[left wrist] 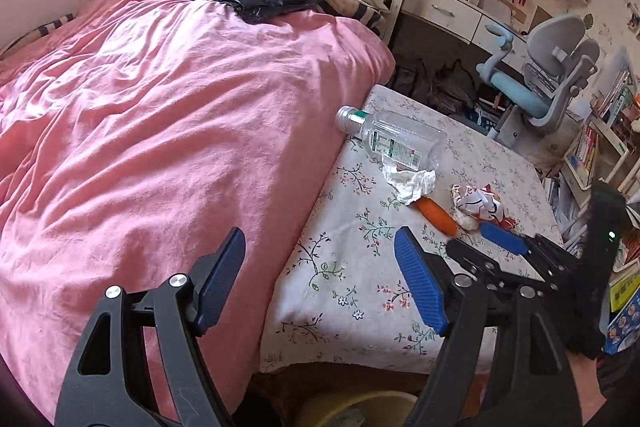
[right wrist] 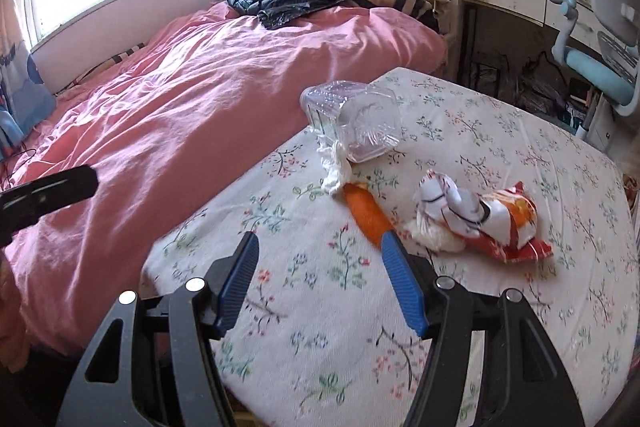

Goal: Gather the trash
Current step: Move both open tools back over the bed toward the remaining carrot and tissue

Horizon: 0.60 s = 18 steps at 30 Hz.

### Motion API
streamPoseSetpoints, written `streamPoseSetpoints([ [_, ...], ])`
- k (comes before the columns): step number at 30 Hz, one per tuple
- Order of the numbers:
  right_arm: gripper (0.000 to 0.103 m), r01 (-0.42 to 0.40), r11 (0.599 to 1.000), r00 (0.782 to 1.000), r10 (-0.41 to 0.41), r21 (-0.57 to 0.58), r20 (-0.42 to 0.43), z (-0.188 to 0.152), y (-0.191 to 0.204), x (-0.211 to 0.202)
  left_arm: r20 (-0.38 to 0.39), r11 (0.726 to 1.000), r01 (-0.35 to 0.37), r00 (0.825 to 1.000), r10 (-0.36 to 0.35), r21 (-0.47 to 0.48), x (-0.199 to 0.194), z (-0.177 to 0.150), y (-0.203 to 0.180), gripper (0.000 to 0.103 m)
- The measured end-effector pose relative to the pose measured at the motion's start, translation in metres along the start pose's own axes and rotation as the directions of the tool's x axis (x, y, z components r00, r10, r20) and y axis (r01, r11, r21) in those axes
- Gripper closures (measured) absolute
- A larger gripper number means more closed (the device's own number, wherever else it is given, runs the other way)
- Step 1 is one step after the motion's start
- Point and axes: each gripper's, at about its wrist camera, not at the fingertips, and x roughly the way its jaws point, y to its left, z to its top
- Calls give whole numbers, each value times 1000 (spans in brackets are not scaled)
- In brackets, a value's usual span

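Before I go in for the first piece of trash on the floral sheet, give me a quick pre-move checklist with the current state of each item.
1. Right gripper open, nothing between the pads: ok.
2. Left gripper open and empty: ok.
3. Trash in sight on the floral sheet: clear plastic bottle lying on its side, white tissue, orange piece, crumpled snack wrapper: ok.
4. Nearest target, the orange piece, lined up between the right fingers: not ok, it sits by the right-hand finger tip.
5. Bin ready: cannot tell; only a yellowish rim shows at the bottom of the left wrist view.
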Motion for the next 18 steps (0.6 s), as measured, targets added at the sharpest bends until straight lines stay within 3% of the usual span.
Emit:
streamPoseSetpoints([
  [4,41,27,999,999,-29,-38,-37,8,-2,29,-12,1000,25,1000,-25,-1,7,2,-5,29],
  [10,51,47,998,996,-51,-52,-77,10,-14,48,-15,1000,29,999,-29,11,19,12,-13,29],
  [13,62,44,997,994,-50,-61,-97,11,-21,50,-28,1000,31,999,-31,6,27,16,-16,29],
  [15,80,36,998,993,-41,-46,-108,10,-26,49,-44,999,33,998,-33,7,35,18,-20,29],
  [18,84,1,999,990,-8,-49,-141,6,-26,40,-84,998,39,996,-35,49,52,17,-34,29],
])
